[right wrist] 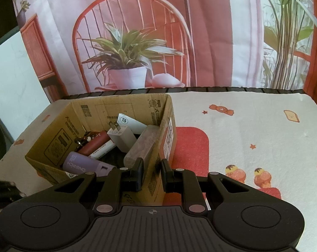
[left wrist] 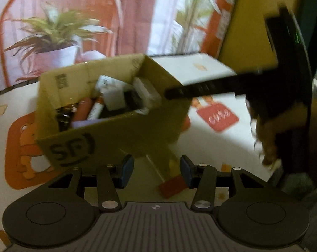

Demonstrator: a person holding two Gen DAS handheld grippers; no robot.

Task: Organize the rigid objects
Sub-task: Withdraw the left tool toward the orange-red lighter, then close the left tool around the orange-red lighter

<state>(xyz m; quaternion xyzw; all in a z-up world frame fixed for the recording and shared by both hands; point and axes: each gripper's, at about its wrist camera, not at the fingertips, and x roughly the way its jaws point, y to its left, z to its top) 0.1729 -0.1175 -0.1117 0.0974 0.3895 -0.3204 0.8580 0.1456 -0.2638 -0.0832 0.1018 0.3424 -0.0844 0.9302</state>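
Observation:
An open cardboard box point(right wrist: 120, 105) stands on the patterned tablecloth and holds several items: a purple device point(right wrist: 85, 166), a white charger plug point(right wrist: 122, 136), a maroon tube point(right wrist: 95, 145) and a translucent case point(right wrist: 141, 147). My right gripper point(right wrist: 152, 174) is shut on the box's near right wall, one pad inside and one outside. In the blurred left wrist view the same box point(left wrist: 116, 134) lies just beyond my left gripper point(left wrist: 156, 172), which is open with nothing between its blue pads. The right gripper's black finger point(left wrist: 200, 88) reaches the box rim from the right.
The tablecloth point(right wrist: 253, 130) with printed sweets stretches to the right of the box. A printed backdrop with a potted plant point(right wrist: 127, 63) and a red chair hangs behind the table's far edge. A person's hand point(left wrist: 267, 138) holds the right gripper.

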